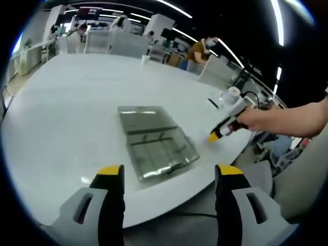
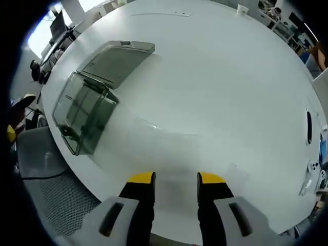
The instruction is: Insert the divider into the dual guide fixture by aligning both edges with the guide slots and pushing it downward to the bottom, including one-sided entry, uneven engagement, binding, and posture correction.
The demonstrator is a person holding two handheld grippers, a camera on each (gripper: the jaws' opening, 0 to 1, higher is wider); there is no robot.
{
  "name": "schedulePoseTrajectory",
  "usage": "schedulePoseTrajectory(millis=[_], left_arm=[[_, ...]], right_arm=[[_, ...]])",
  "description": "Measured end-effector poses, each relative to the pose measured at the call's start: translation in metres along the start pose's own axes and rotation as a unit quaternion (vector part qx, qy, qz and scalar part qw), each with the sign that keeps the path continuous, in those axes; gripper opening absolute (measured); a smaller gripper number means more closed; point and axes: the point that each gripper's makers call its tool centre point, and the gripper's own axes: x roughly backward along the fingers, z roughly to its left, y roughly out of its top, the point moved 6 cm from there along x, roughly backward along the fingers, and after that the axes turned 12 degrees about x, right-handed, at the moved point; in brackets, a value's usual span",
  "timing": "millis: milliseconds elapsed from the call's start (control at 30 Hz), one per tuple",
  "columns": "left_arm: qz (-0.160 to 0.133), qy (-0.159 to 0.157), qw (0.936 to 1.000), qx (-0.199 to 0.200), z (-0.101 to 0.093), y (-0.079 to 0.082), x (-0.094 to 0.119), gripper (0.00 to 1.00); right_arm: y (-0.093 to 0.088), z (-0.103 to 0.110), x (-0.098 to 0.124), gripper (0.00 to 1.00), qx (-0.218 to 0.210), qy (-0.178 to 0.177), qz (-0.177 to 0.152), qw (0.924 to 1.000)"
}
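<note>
White surface (image 1: 61, 113), round-edged, seen in the left gripper view with one clear plastic fixture (image 1: 156, 143) lying on it near the front edge, lid or flap spread open behind the box part. Left gripper (image 1: 169, 177) held low over the surface edge, two yellow-tipped jaws set wide apart, nothing between them. One other gripper, the right gripper (image 1: 214, 136), reached in from the right side, held by one hand (image 1: 256, 119), yellow tip near the surface just beside the fixture; spread of its jaws not readable from there. Guide slots inside the fixture too faint to count. One person (image 1: 197, 50) seated far behind, small and blurred.

White surface again in the right gripper view, the same one clear fixture (image 2: 84, 110) at upper left, well apart from the jaws. Right gripper (image 2: 176, 179) at bottom centre, two jaws narrowly parted, empty. One thin transparent sheet (image 2: 169, 130), possibly the divider, lay flat ahead of the jaws, barely visible, only edges catching light. One small dark object (image 2: 308, 125) at far right, too small to identify. Chair (image 2: 56, 200) partly cut off at lower left.
</note>
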Motion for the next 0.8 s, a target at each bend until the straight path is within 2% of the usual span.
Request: schedulePoseTrajectory(millis=[333, 800], left_arm=[[0.011, -0.014, 0.9998, -0.006, -0.008, -0.003, -0.004, 0.67], [0.027, -0.037, 0.9989, -0.012, -0.018, -0.008, -0.007, 0.58]], right_arm=[[0.005, 0.014, 0.018, 0.28, 0.014, 0.0, -0.034, 0.9993], [0.02, 0.041, 0.039, 0.28, 0.05, 0.005, -0.082, 0.9953]])
